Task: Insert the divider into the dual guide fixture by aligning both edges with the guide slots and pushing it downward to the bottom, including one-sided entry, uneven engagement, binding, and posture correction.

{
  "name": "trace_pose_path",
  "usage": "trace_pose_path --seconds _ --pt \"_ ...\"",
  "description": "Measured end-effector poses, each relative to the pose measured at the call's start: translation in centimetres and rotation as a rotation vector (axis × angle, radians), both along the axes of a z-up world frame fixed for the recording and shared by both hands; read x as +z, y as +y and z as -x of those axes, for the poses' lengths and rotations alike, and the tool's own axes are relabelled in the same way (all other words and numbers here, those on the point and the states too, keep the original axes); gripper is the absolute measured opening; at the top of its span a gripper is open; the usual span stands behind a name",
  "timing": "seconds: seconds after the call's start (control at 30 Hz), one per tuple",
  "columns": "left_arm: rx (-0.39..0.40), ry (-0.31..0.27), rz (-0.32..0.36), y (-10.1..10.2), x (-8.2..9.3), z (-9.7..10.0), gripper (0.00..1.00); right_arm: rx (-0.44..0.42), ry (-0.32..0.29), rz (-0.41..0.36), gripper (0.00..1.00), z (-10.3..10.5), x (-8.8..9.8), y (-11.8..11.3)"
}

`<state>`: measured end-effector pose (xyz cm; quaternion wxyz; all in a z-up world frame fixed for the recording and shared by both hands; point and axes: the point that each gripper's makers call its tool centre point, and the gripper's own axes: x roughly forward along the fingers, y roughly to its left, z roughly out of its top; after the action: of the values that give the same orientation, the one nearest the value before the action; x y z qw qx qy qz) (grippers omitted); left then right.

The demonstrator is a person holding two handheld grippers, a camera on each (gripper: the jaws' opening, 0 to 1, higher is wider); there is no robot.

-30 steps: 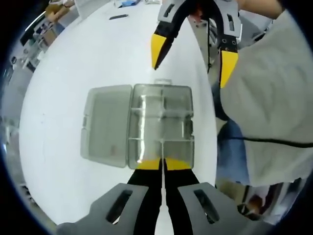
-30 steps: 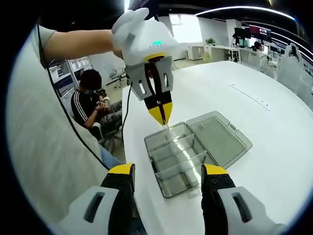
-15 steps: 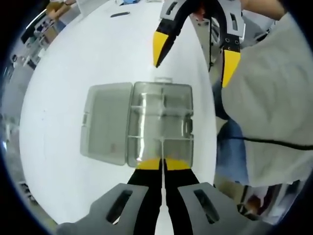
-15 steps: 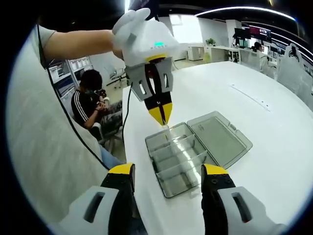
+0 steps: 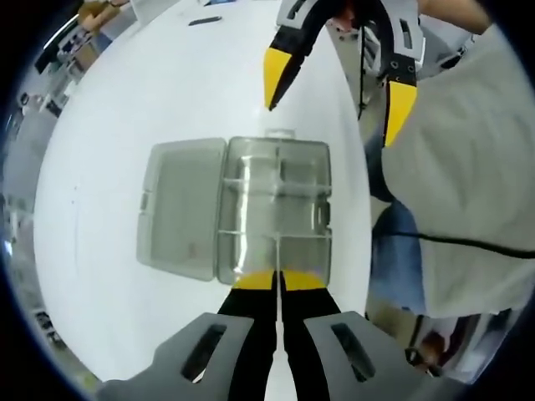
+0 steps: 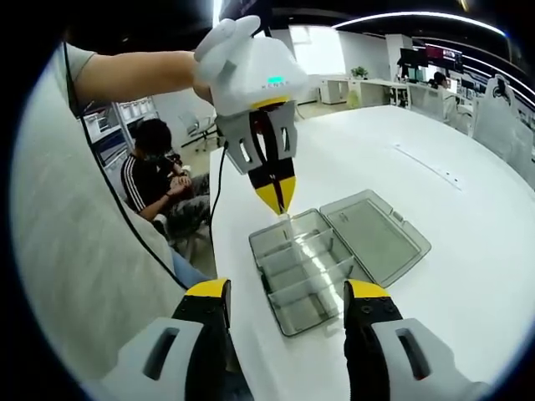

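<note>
Jaws of my left gripper pinched together on the clear divider, poised over the near end of the open compartment box on the white table; my right gripper gapes, empty. Risk: one edge enters first, tilts, binds.

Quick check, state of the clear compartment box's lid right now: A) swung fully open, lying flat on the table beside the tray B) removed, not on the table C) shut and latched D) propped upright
A: the lid lies flat on the white table, hinged open beside the compartment tray; the left gripper view shows it likewise.
</note>
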<state>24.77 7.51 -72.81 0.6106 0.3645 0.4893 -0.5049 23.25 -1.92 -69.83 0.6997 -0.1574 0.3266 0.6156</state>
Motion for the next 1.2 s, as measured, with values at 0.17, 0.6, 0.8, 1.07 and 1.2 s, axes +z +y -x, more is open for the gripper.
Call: trace_pose_path --seconds 0.17,0.6,0.8,1.07,1.2 --pt "0.001 0.001 -0.009 0.17 -0.04 0.03 0.0 0.002 -0.001 0.002 0.51 0.05 -0.01 0.02" --pt "0.007 -0.009 -0.018 0.25 -0.12 -0.01 0.0 -0.003 -0.001 0.001 0.51 0.27 0.02 -0.28" --pt "0.022 -0.009 -0.006 -0.06 0.18 -0.11 0.0 -0.003 -0.001 0.001 0.51 0.34 -0.03 -0.27" --pt "0.014 -0.007 -0.014 -0.19 -0.03 -0.07 0.0 -0.006 0.001 -0.002 0.51 0.38 -0.01 -0.29" --pt "0.014 -0.007 -0.02 -0.19 -0.03 -0.09 0.0 -0.008 0.002 -0.003 0.51 0.38 -0.02 -0.37"
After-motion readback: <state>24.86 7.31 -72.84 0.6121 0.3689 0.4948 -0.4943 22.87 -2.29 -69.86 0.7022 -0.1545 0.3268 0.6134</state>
